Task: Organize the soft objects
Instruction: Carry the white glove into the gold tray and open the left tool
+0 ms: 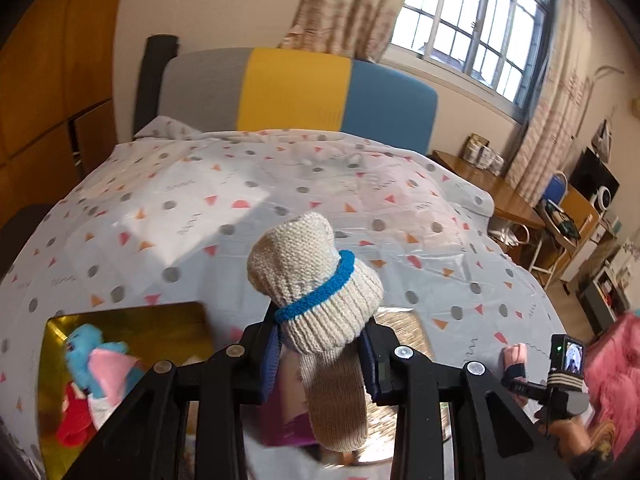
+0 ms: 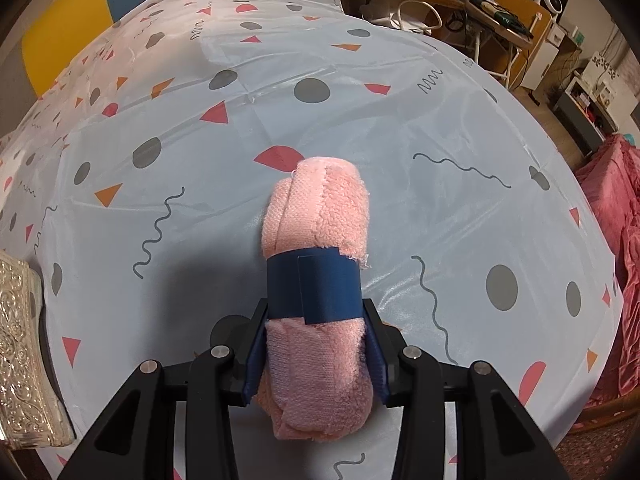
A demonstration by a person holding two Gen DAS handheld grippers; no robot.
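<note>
My left gripper (image 1: 320,354) is shut on a cream knitted sock (image 1: 316,280) with a blue stripe and holds it up above the bed. Below it at the left stands a gold box (image 1: 160,320) holding a blue plush, a pink cloth and red items (image 1: 94,364). My right gripper (image 2: 316,344) is shut on a rolled pink towel (image 2: 320,216) wrapped by a dark blue band, just above the patterned sheet (image 2: 400,128). The right gripper also shows at the lower right of the left wrist view (image 1: 520,364).
The bed is covered with a white sheet with dots and triangles (image 1: 240,200). A silver embossed box (image 2: 24,356) stands at the left edge. A pink blanket (image 2: 616,240) lies to the right. A wooden desk (image 1: 500,188) and chairs stand beyond the bed.
</note>
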